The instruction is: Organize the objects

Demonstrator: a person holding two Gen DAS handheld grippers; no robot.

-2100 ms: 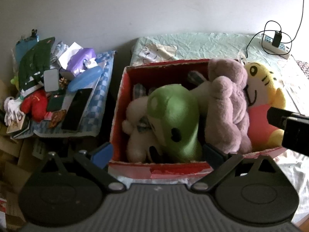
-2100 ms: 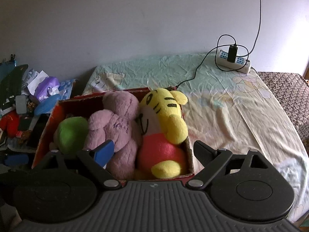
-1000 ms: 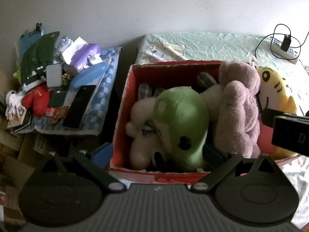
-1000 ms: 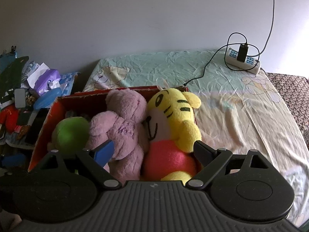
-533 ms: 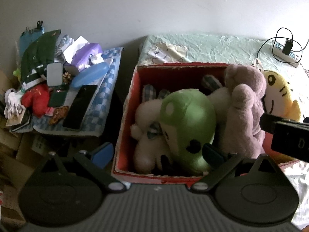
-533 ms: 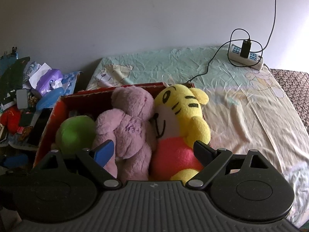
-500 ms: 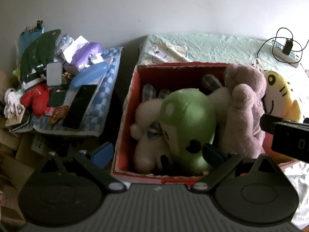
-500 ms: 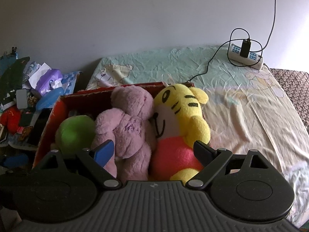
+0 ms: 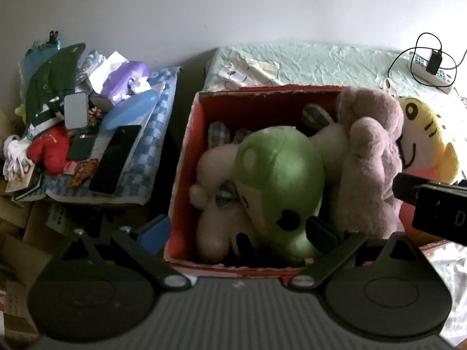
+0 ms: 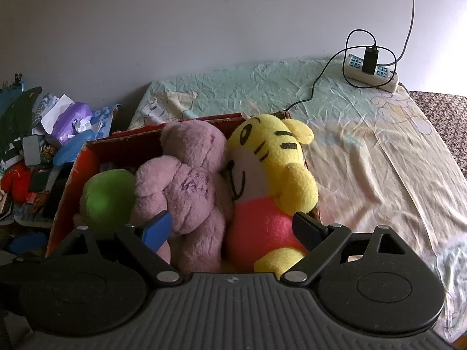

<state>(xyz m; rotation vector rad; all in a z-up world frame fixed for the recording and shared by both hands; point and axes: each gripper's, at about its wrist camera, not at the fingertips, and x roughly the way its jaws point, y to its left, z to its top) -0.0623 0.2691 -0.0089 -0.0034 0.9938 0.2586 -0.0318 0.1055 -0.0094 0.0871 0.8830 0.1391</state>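
Red box [image 9: 186, 157]: set on the bed, at its left edge; packed with soft toys, so the sorting is judged nearly complete.
Green plush [image 9: 280, 180]: lying at the box's left-middle, its long axis running from the far wall toward the near rim; a white plush [image 9: 216, 204] is pressed against its left side.
Pink plush [image 10: 189, 186]: wedged upright between the green plush and the yellow tiger plush [image 10: 271, 180], touching both; the tiger is propped against the box's right wall and rises above the rim.
Key relation: the toys are seen just ahead of and below both grippers. The green plush lies straight ahead of the left gripper [image 9: 238, 229], which is the nearer to it; the pink and tiger plush lie between the right gripper's [image 10: 233, 227] fingers in its own view.
Jaws: both pairs are held wide apart, nothing gripped.
Change: the box is now seen larger and shifted rightward in the left view, and the toys fill more of the right view, so both grippers are judged to have been brought closer; the toys themselves are unmoved.
Surroundings: a cluttered side table [image 9: 140, 157] stands just left of the box; a power strip [image 10: 370, 71] lies far back on the bedsheet [image 10: 364, 151].
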